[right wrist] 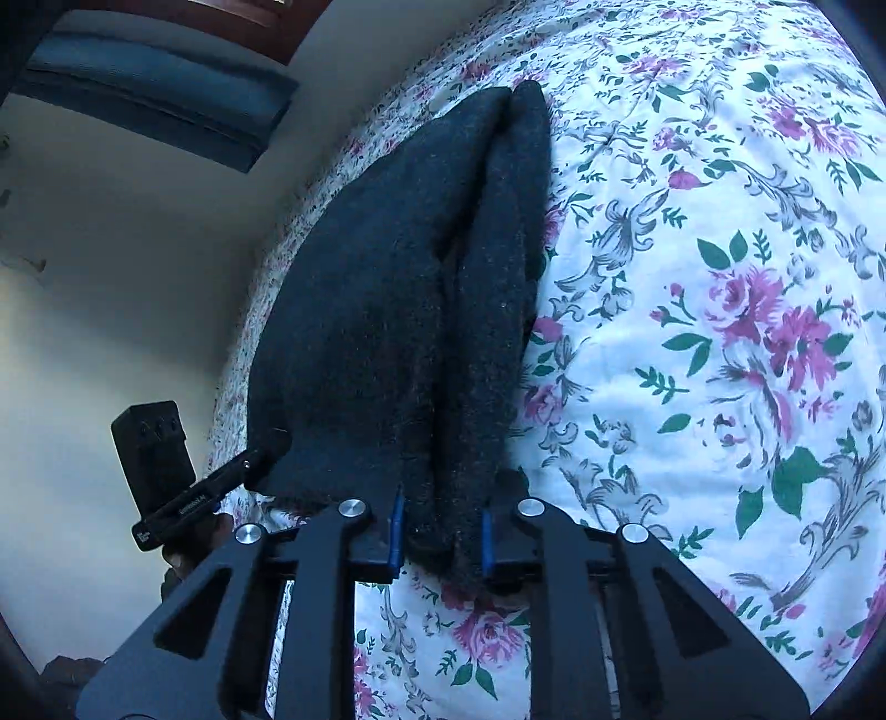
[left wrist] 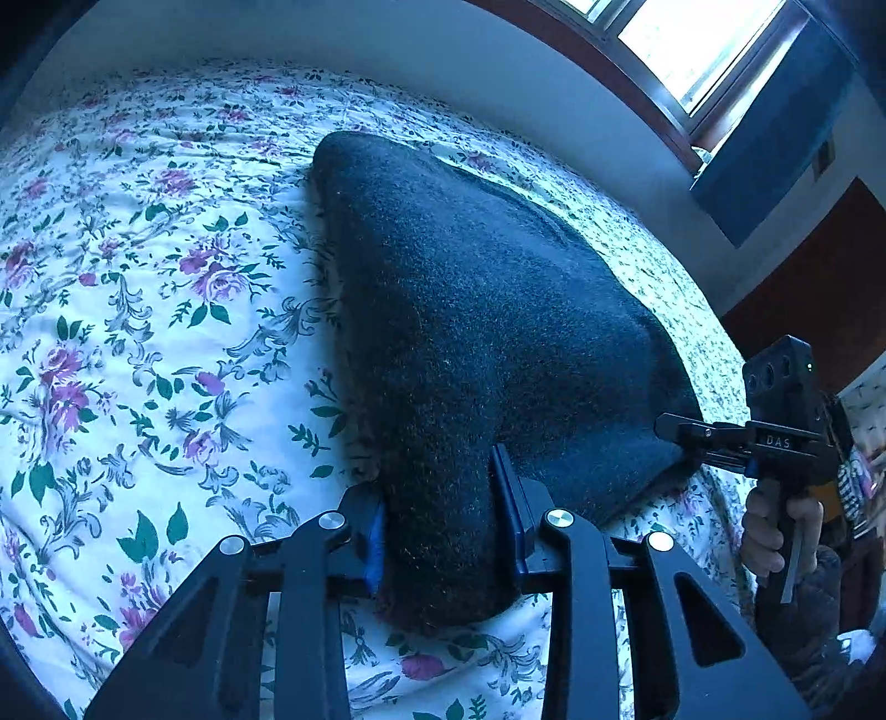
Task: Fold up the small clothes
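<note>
A dark, fuzzy woollen garment (left wrist: 470, 310) lies on the flowered bed sheet (left wrist: 138, 332), its near edge raised. In the left wrist view my left gripper (left wrist: 437, 498) is shut on the garment's near corner, with cloth bunched between the blue pads. To the right, my right gripper (left wrist: 671, 427) pinches the other near corner, a hand (left wrist: 775, 531) on its handle. In the right wrist view the garment (right wrist: 387, 277) runs away in two long folds. My right gripper (right wrist: 441, 531) is shut on its near end, and my left gripper (right wrist: 260, 458) bites the left corner.
The flowered sheet (right wrist: 720, 332) spreads wide beside the garment. The bed's far edge meets a pale wall (right wrist: 138, 277). A bright window (left wrist: 692, 50) with a dark blue blind (left wrist: 775, 149) is above it.
</note>
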Demonstrator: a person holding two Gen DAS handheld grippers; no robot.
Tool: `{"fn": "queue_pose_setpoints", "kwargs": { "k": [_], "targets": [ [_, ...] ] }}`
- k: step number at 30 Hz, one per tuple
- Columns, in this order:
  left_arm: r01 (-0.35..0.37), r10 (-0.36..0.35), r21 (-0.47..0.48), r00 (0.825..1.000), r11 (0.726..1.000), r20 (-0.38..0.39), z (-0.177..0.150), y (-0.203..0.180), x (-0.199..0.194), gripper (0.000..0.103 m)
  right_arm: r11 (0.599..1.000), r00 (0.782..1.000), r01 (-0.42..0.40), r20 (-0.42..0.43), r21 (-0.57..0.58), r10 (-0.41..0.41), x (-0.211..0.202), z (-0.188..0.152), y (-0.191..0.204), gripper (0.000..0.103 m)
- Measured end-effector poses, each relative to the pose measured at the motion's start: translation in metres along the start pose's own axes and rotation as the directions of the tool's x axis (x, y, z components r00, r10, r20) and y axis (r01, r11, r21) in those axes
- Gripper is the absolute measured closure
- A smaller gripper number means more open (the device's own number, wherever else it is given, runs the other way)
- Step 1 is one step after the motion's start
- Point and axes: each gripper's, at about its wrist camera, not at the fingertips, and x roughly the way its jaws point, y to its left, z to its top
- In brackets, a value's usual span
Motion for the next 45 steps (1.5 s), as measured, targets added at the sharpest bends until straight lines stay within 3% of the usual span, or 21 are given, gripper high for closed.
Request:
{"fn": "queue_pose_setpoints", "kwargs": {
  "k": [12, 24, 37, 40, 43, 45],
  "targets": [
    [-0.042, 0.041, 0.040, 0.999, 0.998, 0.027, -0.005, -0.004, 0.000, 0.070, 0.999, 0.999, -0.047, 0.026, 0.015, 0.047, -0.026, -0.015, -0.030, 0.086],
    [-0.065, 0.063, 0.058, 0.997, 0.996, 0.037, -0.006, -0.008, 0.000, 0.070, 0.999, 0.998, -0.034, 0.044, 0.014, 0.034, -0.014, -0.012, -0.008, 0.086],
    [-0.067, 0.063, 0.070, 0.996, 0.995, 0.060, -0.007, -0.009, -0.007, 0.070, 0.997, 0.996, -0.057, 0.071, 0.046, 0.054, -0.016, -0.013, -0.016, 0.087],
    [-0.032, 0.027, 0.063, 0.996, 0.998, 0.081, -0.006, -0.007, -0.021, 0.067, 0.995, 0.994, -0.074, 0.082, 0.069, 0.069, -0.025, -0.012, -0.018, 0.078],
    [0.003, -0.011, 0.065, 0.992, 0.998, 0.126, 0.000, -0.004, -0.035, 0.055, 0.991, 0.987, -0.109, 0.128, 0.072, 0.099, -0.040, -0.007, -0.020, 0.046],
    [0.015, -0.022, 0.044, 0.988, 0.999, 0.153, 0.011, 0.001, -0.037, 0.053, 0.992, 0.985, -0.095, 0.152, 0.078, 0.082, -0.044, 0.005, -0.020, 0.037]
  ]
}}
